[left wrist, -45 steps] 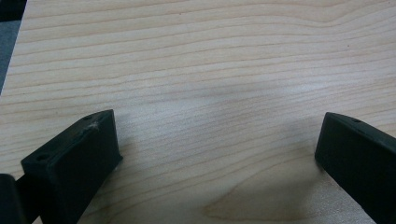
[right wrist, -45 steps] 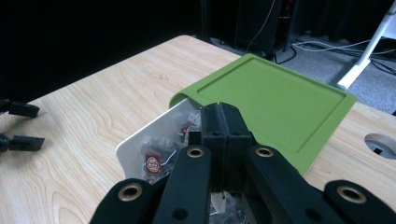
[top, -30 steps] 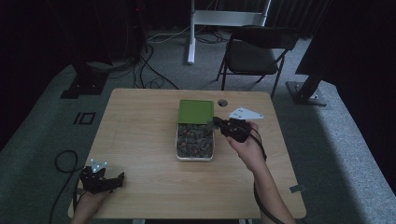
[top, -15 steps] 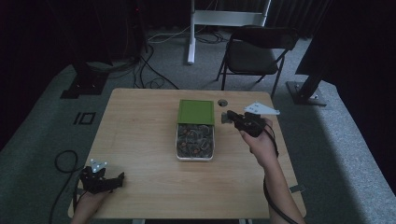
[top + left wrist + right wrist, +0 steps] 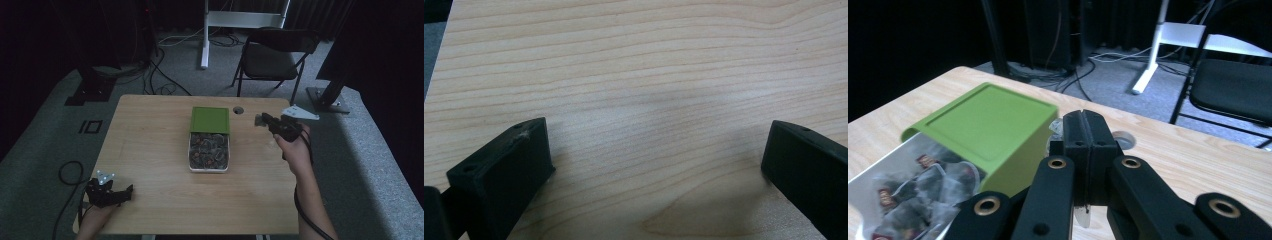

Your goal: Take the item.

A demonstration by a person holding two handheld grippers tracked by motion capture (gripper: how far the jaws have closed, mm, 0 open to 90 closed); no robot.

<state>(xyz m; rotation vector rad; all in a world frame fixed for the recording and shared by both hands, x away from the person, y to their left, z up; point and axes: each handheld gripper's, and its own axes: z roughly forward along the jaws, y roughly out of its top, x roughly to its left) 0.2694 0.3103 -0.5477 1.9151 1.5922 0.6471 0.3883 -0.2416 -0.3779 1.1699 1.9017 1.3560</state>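
Two right gripper (image 5: 1085,130) jaws are pressed together on what looks like a tea bag (image 5: 1054,129), held above the table (image 5: 150,150) just right of the box (image 5: 209,167) and its green lid (image 5: 210,120). Left gripper (image 5: 656,145) jaws stand wide open and empty over the table's near left corner. Recommendation: keep the pinch firm and carry the bag level and clear of the box. Since a second ago, the right gripper has moved from the box's edge towards the right; the left has not moved.
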